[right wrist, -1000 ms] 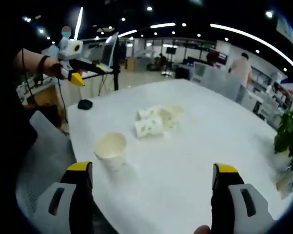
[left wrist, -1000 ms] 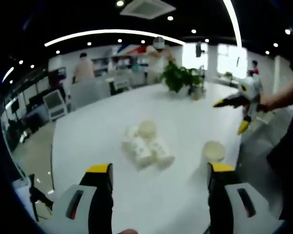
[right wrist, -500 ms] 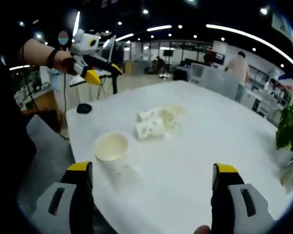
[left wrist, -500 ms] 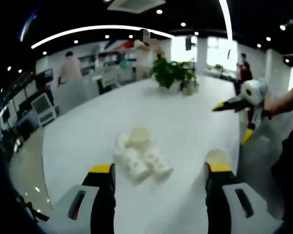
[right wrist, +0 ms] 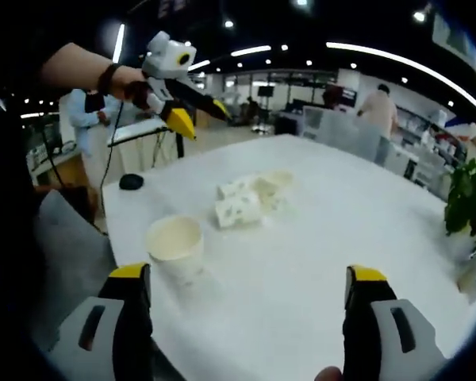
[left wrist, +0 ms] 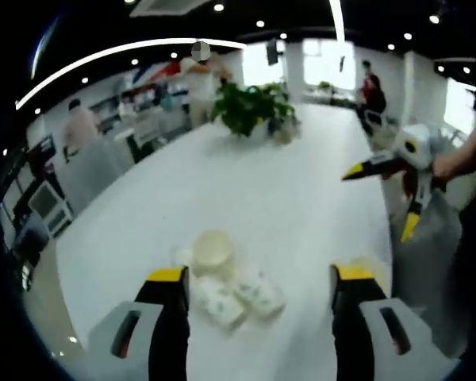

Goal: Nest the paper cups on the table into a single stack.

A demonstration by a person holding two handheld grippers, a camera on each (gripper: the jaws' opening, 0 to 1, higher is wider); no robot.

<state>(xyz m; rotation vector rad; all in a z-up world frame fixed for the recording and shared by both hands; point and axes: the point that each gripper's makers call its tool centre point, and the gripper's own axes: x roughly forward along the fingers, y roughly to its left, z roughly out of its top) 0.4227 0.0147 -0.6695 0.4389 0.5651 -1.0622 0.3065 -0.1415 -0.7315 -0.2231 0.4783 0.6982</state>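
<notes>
On the left side of the right gripper view I see my left gripper [right wrist: 192, 107] held up in the air, off past the table edge, with its yellow jaw tips apart and nothing between them. Below it, near the table's edge, one paper cup [right wrist: 174, 248] stands up by itself with its mouth open to the top. A little further in lies a small pile of cups [right wrist: 250, 197], some on their sides and touching each other, and one upright cup [left wrist: 212, 251] stands at the back of that pile in the left gripper view. The white table [right wrist: 341, 214] is wide and smooth. A green plant [right wrist: 466, 208] sits far over on the right. My right gripper [right wrist: 250, 305] hangs low over the table with its jaws spread wide, and it holds nothing. No cup is inside another yet, I think, so the stacking has not begun. Paper cups are very light and thin. They squash if I squeeze hard, and they can slide away on this table. I would pinch a cup softly at its rim, where it is stiffest.
</notes>
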